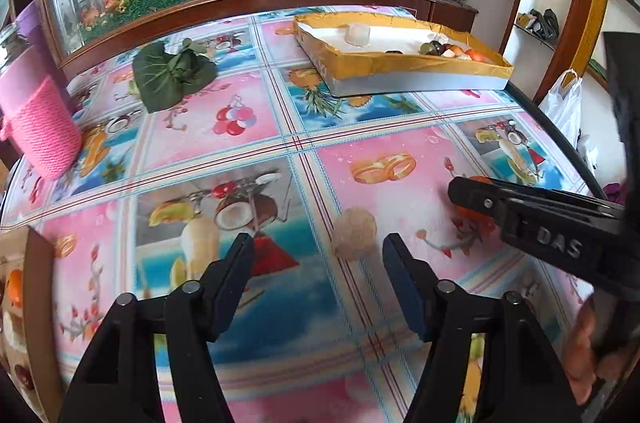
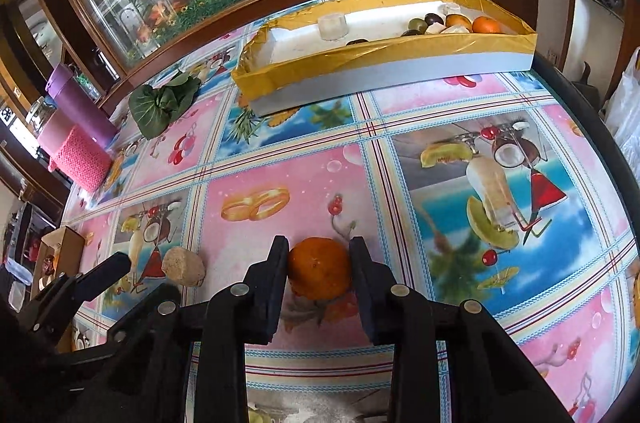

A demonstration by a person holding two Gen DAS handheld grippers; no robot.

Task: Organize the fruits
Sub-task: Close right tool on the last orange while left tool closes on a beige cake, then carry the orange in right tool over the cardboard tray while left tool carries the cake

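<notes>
OK, your right tongs (image 2: 319,273) sit low over the table (image 2: 400,111), fingers pressed on both sides of the orange (image 2: 320,269), which rests on the pink tablecloth square. Your left tongs (image 1: 318,263) hover spread wide, holding nothing, with the beige lumpy fruit (image 1: 354,231) on the table just ahead between the fingertips. The gold-rimmed tray (image 2: 384,57) lies at the far side with several fruits piled in its right end. A leafy green (image 1: 172,75) and a pink-sleeved bottle (image 1: 40,127) sit far left.
</notes>
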